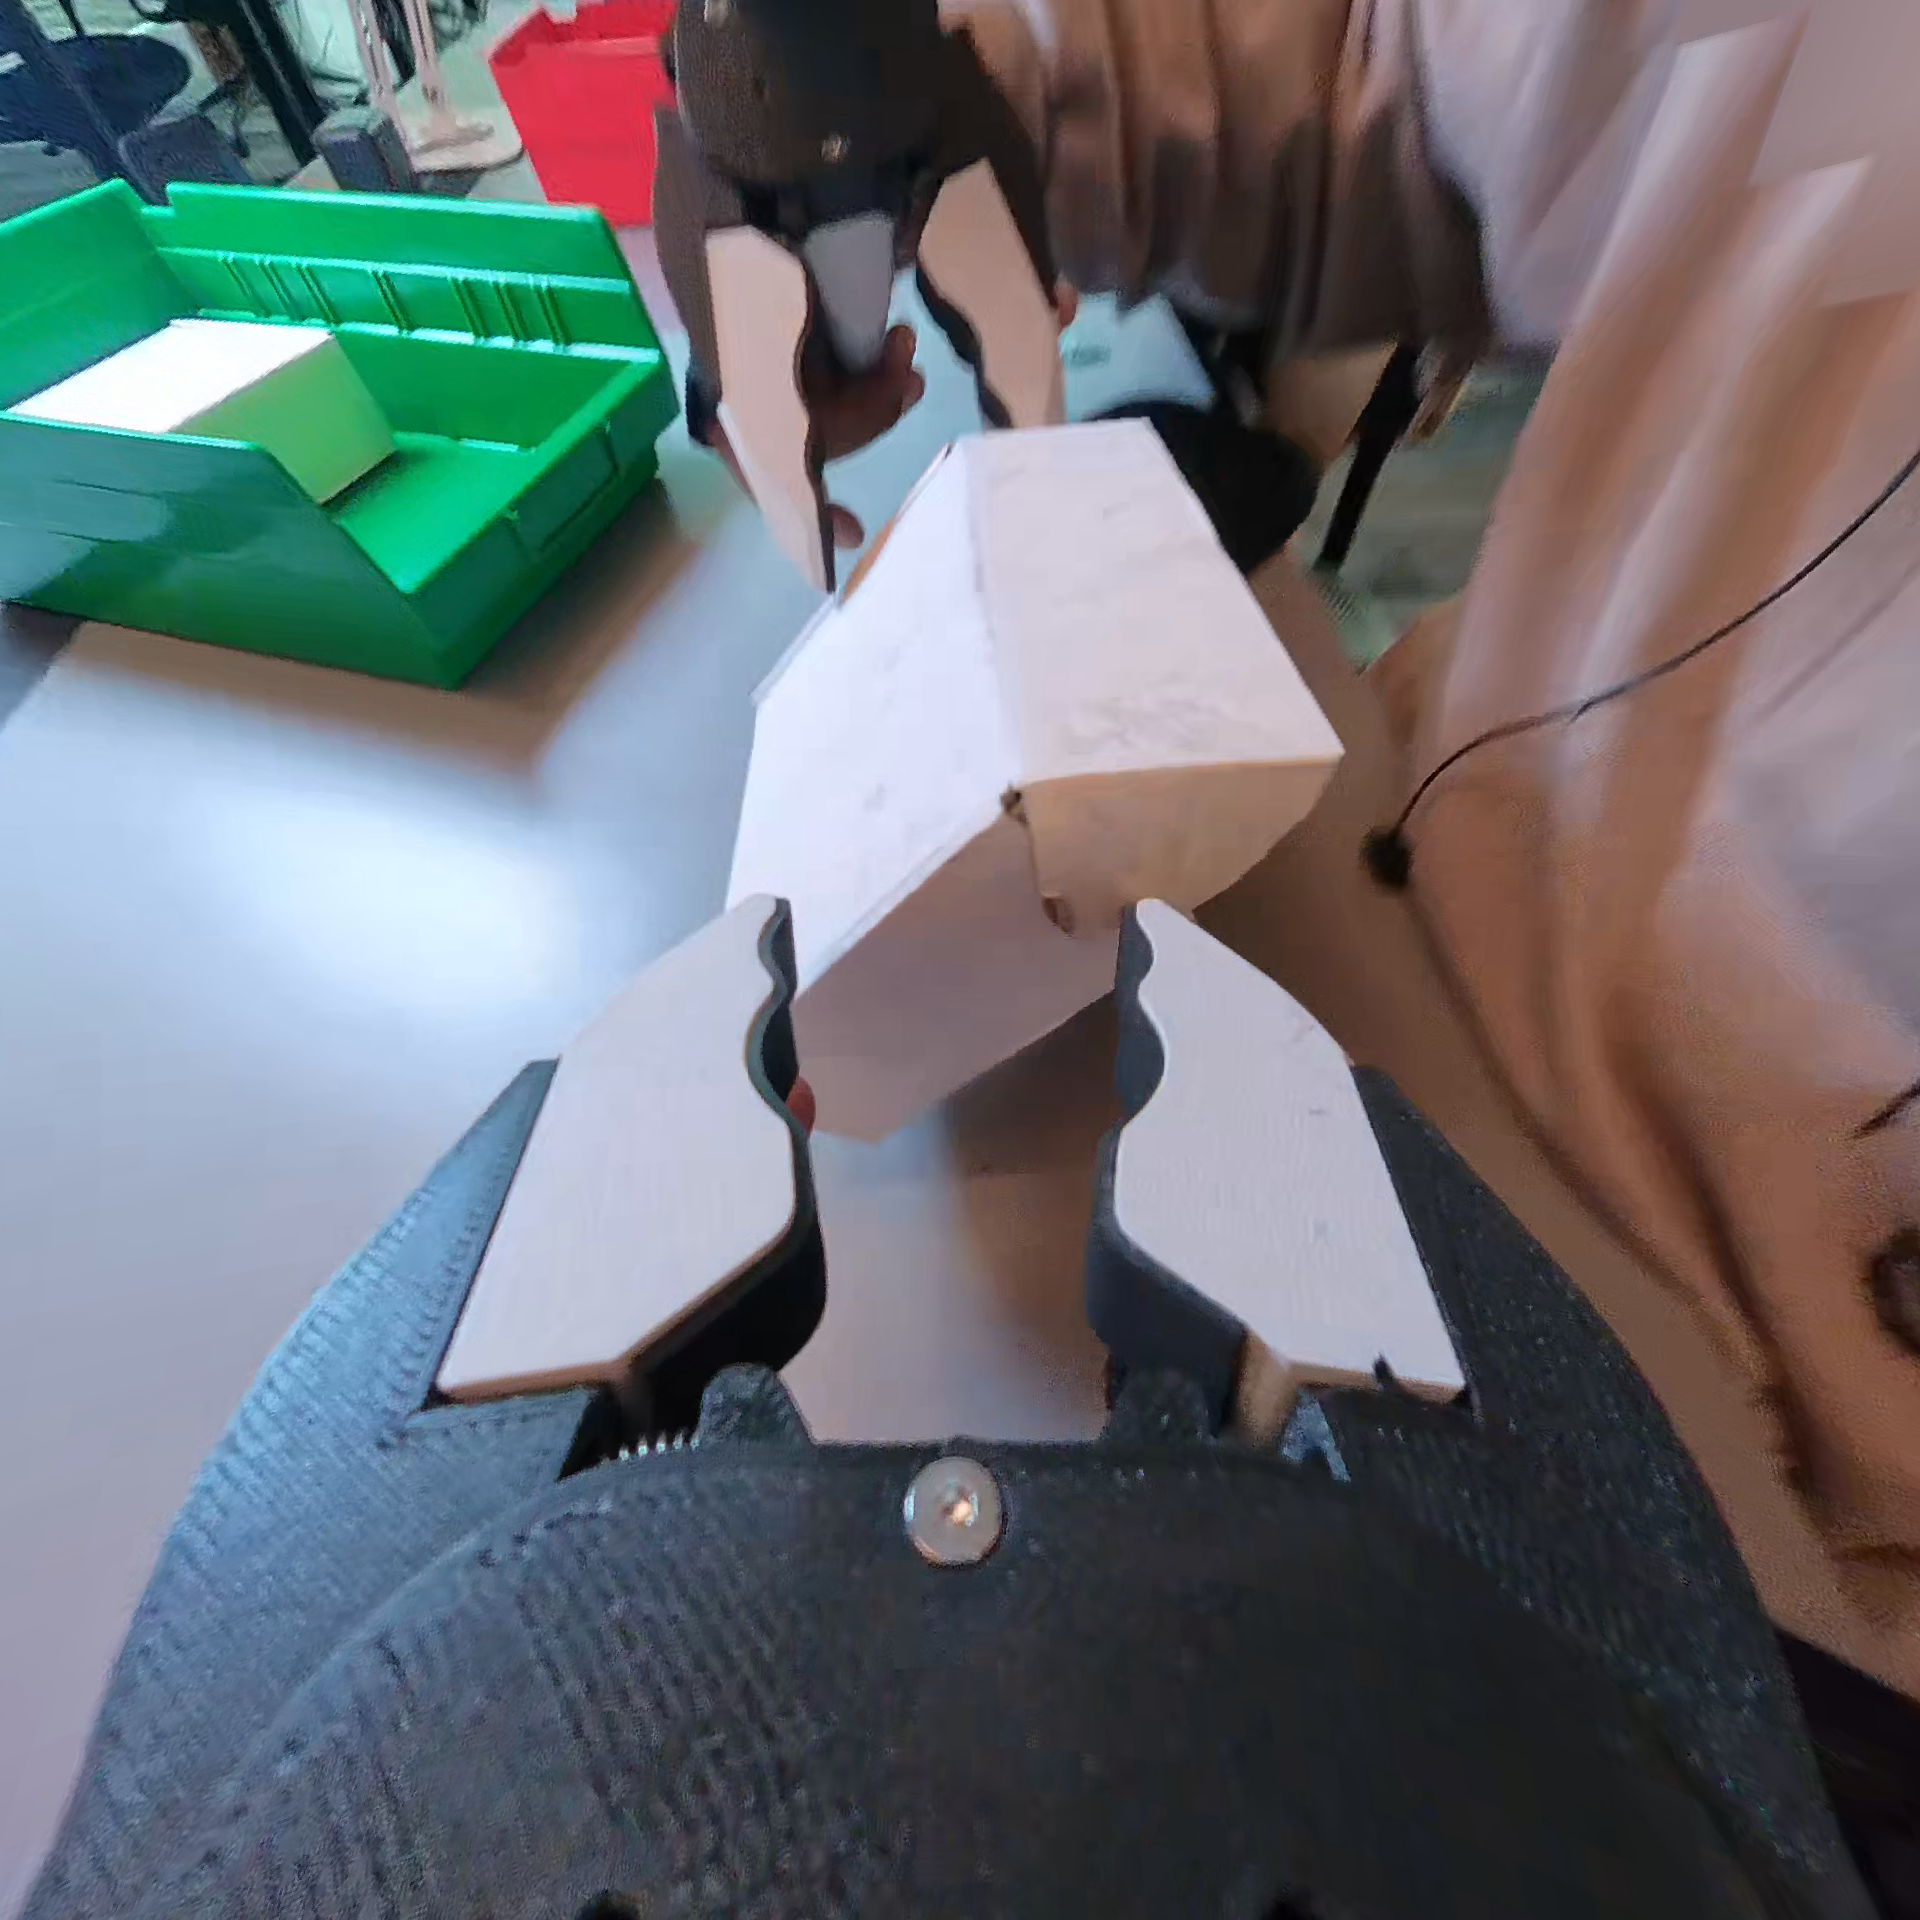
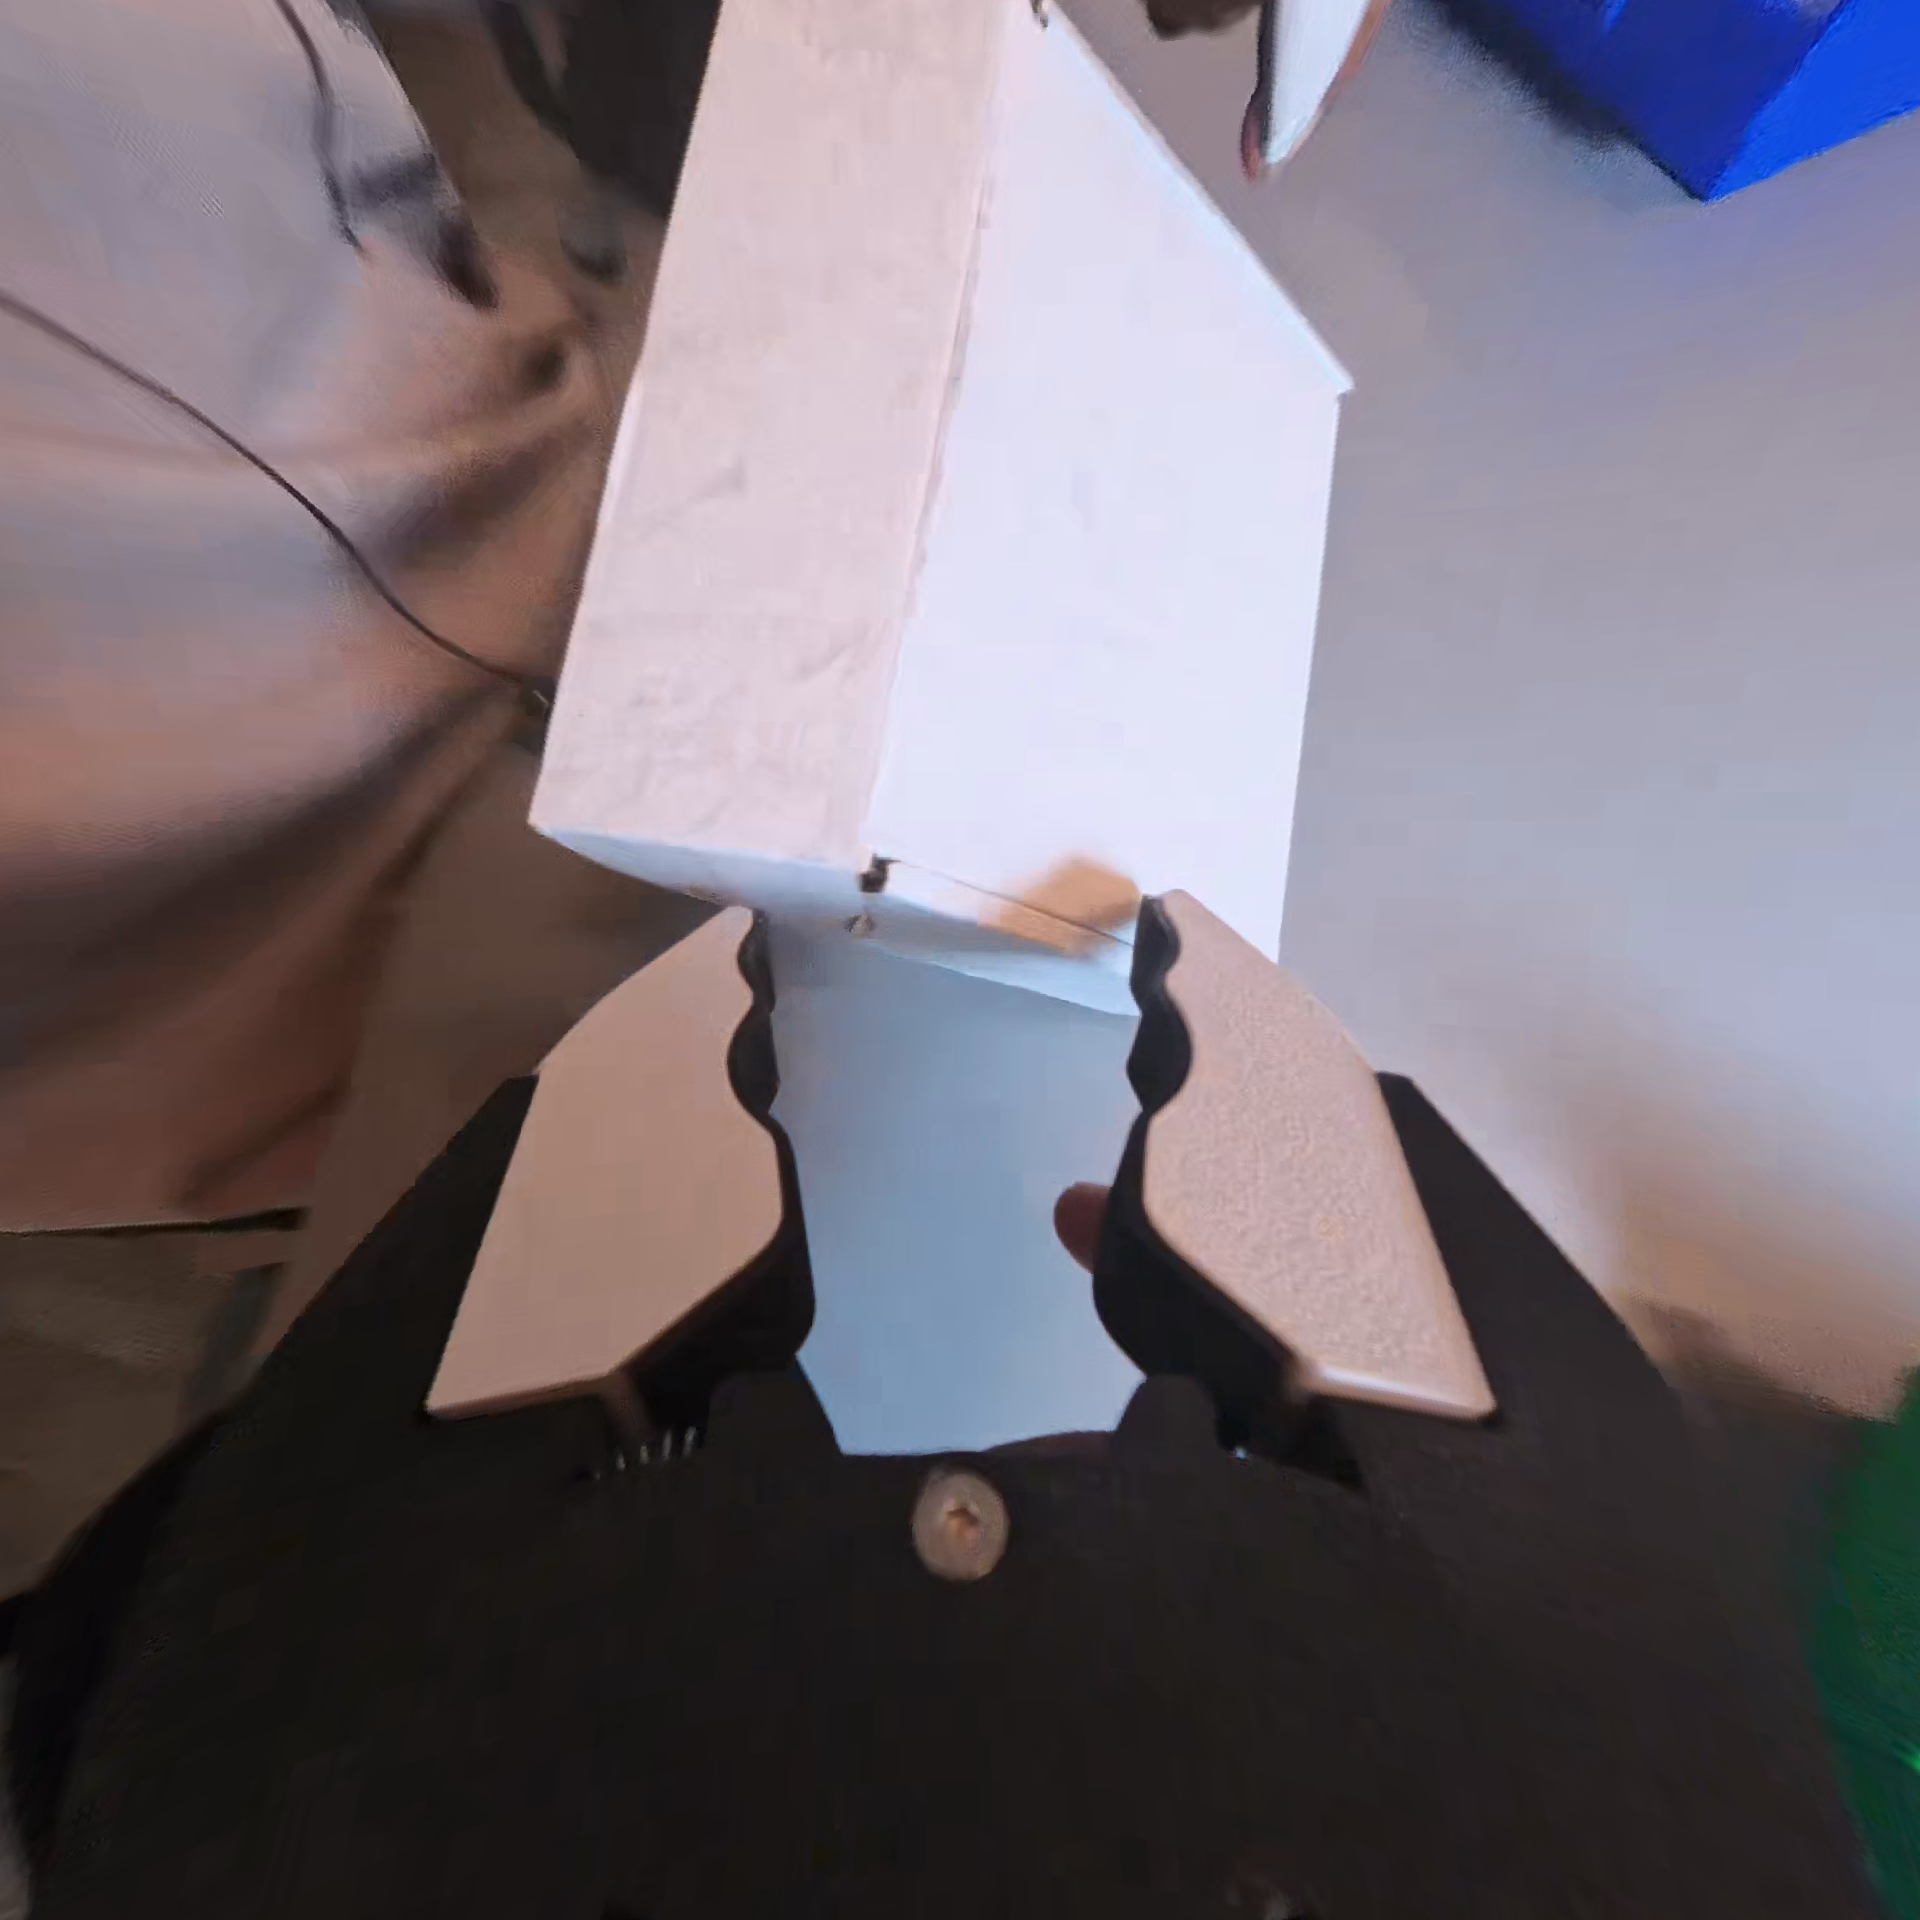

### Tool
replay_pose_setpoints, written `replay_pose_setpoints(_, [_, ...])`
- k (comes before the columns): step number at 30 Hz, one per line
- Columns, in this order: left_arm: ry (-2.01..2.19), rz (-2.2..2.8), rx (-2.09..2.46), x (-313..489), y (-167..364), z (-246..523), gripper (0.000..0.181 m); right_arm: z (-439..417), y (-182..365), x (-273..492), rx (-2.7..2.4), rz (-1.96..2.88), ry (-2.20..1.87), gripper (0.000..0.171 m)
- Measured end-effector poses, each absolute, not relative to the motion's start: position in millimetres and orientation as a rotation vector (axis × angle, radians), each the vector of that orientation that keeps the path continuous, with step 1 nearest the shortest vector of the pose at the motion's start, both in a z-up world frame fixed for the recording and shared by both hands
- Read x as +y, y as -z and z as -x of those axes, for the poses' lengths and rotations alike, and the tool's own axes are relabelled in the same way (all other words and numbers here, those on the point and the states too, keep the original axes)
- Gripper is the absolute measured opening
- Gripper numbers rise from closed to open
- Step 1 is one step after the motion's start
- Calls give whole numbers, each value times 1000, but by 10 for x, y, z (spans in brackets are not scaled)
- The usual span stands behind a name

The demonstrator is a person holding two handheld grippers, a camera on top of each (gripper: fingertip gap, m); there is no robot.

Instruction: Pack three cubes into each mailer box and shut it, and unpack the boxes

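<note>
A shut white mailer box point(image 1: 1039, 675) hangs tilted above the grey table point(image 1: 312, 935), held by its two ends. My left gripper point(image 1: 956, 920) has the near end between its fingertips, with both pads against the cardboard. My right gripper point(image 1: 904, 499) straddles the far end. In the right wrist view the box point(image 2: 935, 468) runs away from my right gripper point(image 2: 951, 925), and one face lies deep between its fingers point(image 2: 1247, 1143). A fingertip of my left gripper point(image 2: 1299, 94) shows at the box's far end. No cubes are in view.
A green bin point(image 1: 436, 582) at the back left holds another shut white box point(image 1: 208, 384). A red bin point(image 1: 582, 94) stands behind it. A blue bin point(image 2: 1662, 83) is at the top right of the right wrist view. A person in beige clothing point(image 1: 1610, 520) with a black cable stands close by. The grippers' ends are close to 15 centimetres from one another.
</note>
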State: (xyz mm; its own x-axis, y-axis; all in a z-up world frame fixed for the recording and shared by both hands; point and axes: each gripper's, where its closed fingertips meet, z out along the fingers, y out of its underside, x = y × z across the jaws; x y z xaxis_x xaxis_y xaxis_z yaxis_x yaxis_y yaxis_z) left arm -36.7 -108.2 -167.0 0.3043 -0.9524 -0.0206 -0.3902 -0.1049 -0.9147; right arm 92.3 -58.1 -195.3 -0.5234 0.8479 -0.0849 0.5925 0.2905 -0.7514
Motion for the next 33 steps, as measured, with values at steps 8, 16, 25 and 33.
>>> replay_pose_setpoints(8, [1112,1690,927,-1042,1757,554,49,-779,1789,-365,-1930,1493,-1612,55])
replay_pose_setpoints(16, [1030,1625,938,-928,1536,664,51,-691,1624,-217,-1816,1444,-1604,49])
replay_pose_setpoints(25, [1027,1598,1273,-1012,1472,573,54,-684,1541,-262,-2014,1309,-1519,51])
replay_pose_setpoints(33, [865,1622,1316,-852,1483,452,35,-577,1582,-289,-2091,1359,-1468,48])
